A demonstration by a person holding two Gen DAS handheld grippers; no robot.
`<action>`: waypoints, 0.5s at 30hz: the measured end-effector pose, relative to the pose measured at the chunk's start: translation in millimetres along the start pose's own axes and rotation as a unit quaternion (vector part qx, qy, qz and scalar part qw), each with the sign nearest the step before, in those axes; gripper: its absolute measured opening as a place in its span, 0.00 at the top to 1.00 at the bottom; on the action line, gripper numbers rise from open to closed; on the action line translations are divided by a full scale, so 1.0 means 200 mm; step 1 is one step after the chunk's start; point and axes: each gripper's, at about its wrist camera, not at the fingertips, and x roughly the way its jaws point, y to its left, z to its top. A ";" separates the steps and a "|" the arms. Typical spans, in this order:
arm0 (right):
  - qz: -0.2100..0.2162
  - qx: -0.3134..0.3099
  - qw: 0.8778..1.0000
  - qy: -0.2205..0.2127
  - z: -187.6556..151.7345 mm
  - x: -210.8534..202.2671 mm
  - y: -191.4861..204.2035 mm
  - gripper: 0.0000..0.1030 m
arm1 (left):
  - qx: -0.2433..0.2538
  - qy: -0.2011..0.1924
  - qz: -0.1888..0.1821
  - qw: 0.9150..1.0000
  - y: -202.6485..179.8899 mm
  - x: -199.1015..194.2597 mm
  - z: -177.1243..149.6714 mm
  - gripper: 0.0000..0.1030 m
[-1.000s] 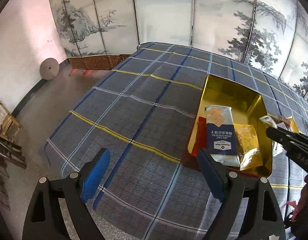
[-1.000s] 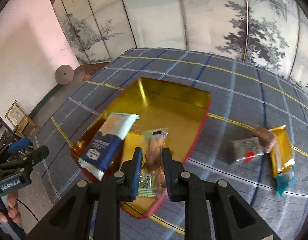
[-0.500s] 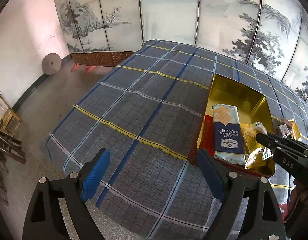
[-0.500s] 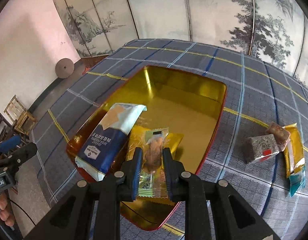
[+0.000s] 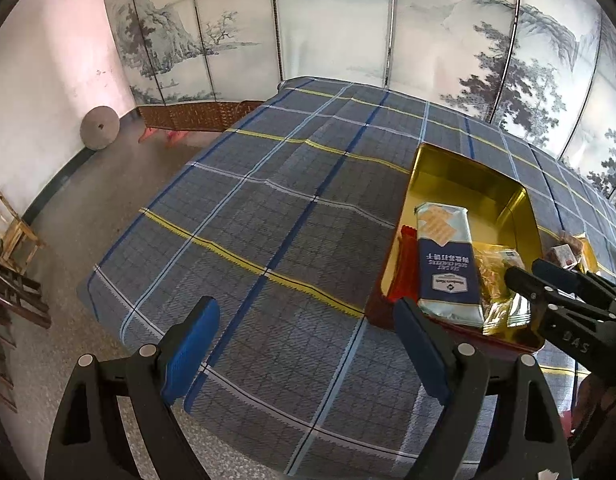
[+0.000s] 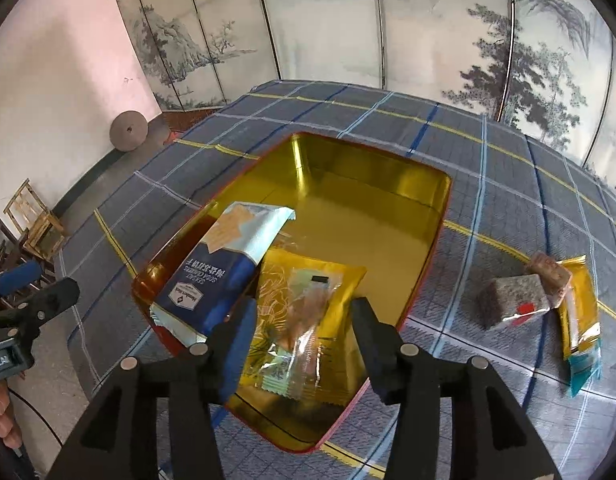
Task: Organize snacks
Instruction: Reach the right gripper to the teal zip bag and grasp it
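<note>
Step in hand: we are letting go of the clear-wrapped snack [image 6: 303,320]; the right tongs [image 6: 299,322] are opening, the packet lies between the jaws, and the pads do not press on it.
Right tongs: half wide, just over the near end of the gold tin [image 6: 408,168].
Left tongs: the left tongs [image 5: 303,344] stand wide with nothing between them, over the checked cloth [image 5: 243,208], and the tin is to their right.
Already in the tin: the blue cracker pack [image 6: 223,264] just left of the right tongs, leaning on the tin's left wall; the yellow packet [image 6: 340,300] under the clear-wrapped snack.
Red packet: from the left tongs we see a red packet [image 5: 404,264] beside the cracker pack; we cannot tell how it lies.
Still outside: to the right of the right tongs, apart from the tin, a grey block snack [image 6: 512,300], a small brown snack [image 6: 548,274] touching it, and a yellow and teal packet [image 6: 580,320].
Progress: we judge more than half is done; three pieces are left.
Space: the far half of the tin is free.
</note>
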 end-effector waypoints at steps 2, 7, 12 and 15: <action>0.004 0.006 1.000 -0.010 0.00 -0.04 -0.03 0.51 | 0.002 0.000 -0.002 1.000 -0.02 0.00 0.00 0.16; -0.018 0.023 0.999 -0.031 -0.02 -0.17 -0.18 0.51 | 0.017 -0.003 -0.011 1.000 -0.11 -0.01 0.01 0.16; -0.059 0.071 0.995 -0.030 -0.09 -0.26 -0.46 0.51 | 0.040 -0.006 -0.025 0.999 -0.23 -0.02 0.02 0.16; -0.082 0.111 0.990 -0.021 -0.16 -0.30 -0.64 0.51 | 0.050 -0.006 -0.033 0.998 -0.30 -0.02 0.02 0.16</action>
